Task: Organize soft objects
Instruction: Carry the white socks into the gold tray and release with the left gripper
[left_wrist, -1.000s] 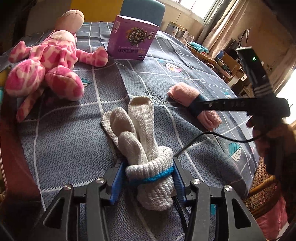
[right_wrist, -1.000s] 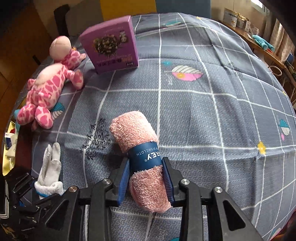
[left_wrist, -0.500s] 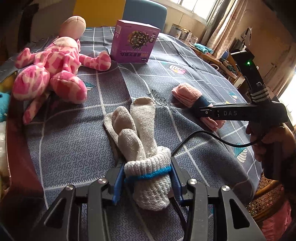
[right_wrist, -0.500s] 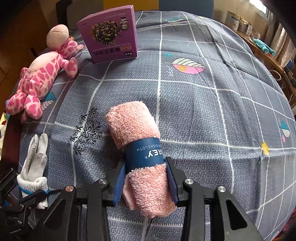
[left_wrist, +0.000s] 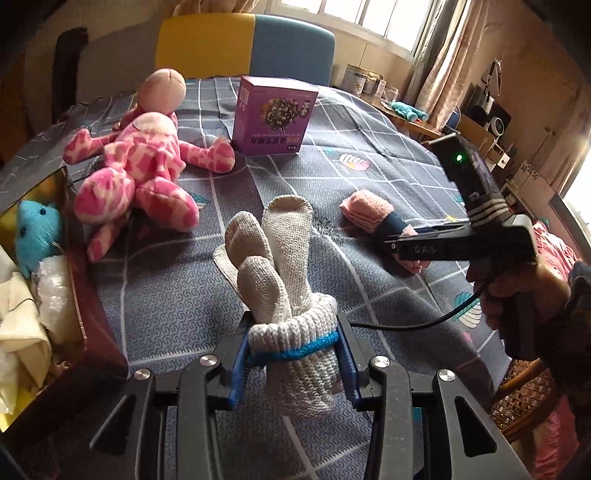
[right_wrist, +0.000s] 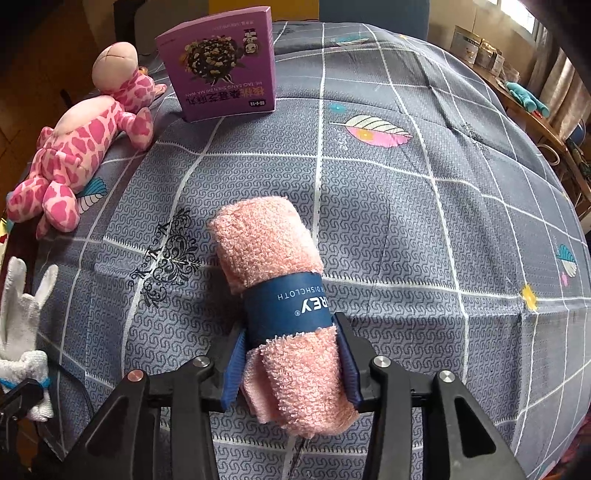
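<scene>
My left gripper (left_wrist: 291, 354) is shut on a bundle of white knit gloves (left_wrist: 280, 266) tied with a blue band, held above the tablecloth. My right gripper (right_wrist: 291, 365) is shut on a rolled pink dishcloth (right_wrist: 269, 251) with a dark blue paper band, also lifted. The dishcloth (left_wrist: 369, 212) and right gripper show at the right of the left wrist view. The gloves (right_wrist: 20, 314) show at the left edge of the right wrist view. A pink spotted plush toy (left_wrist: 144, 173) lies at the table's left.
A purple box (left_wrist: 275, 116) stands at the back of the table. An open box (left_wrist: 66, 295) at the left edge holds a blue plush (left_wrist: 35, 230) and pale cloths. A yellow and blue chair back (left_wrist: 243, 44) stands behind. The tablecloth (right_wrist: 424, 221) is grey with white grid lines.
Both grippers have risen with their loads. The gloves and dishcloth stand higher off the cloth, and the open box at the left has come into the left wrist view.
</scene>
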